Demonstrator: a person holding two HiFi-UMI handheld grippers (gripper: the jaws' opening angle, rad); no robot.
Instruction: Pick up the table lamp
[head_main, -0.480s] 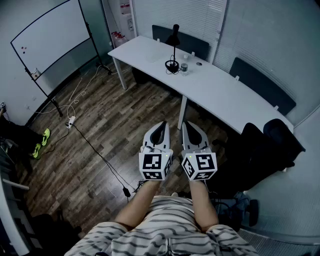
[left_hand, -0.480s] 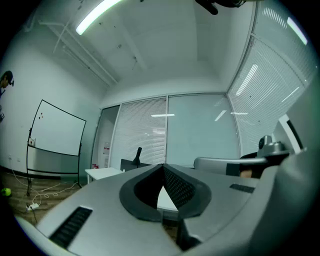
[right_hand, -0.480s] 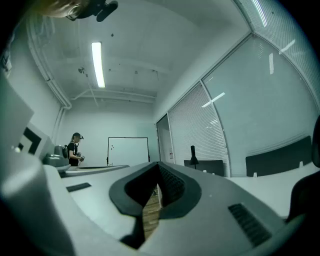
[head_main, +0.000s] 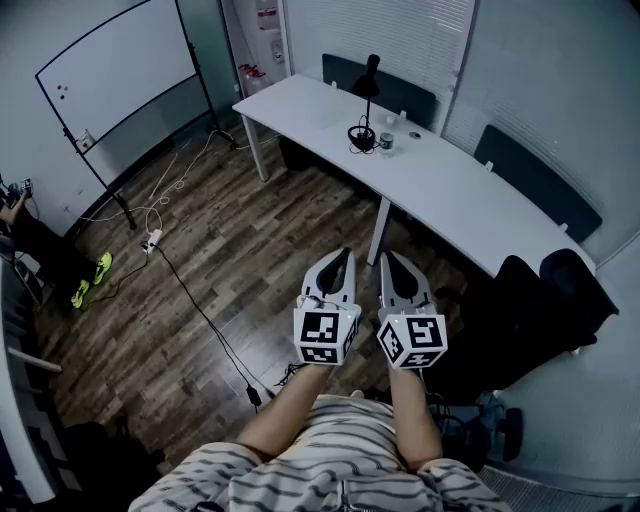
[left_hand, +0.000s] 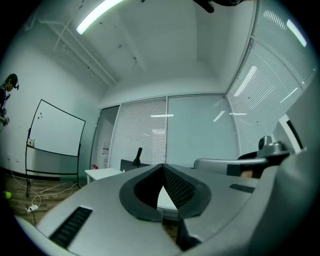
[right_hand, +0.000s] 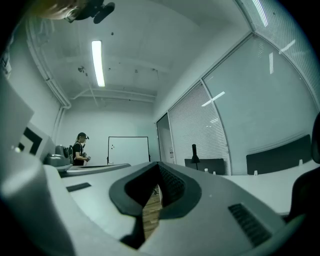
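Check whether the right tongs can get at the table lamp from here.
Probably not yet: the table lamp stands on the white table, across the wood floor from the shut, empty right tongs. Nothing blocks the way; the person must step closer.

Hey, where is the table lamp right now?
In the head view the black table lamp stands on the white table at top centre, just left of a small container.

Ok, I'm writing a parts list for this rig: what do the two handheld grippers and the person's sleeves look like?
The left gripper and right gripper match: pale grey tapered plastic jaws lined with black ribbed pads, each carrying a white cube with black square markers. The person wears a striped grey-and-white short-sleeved shirt.
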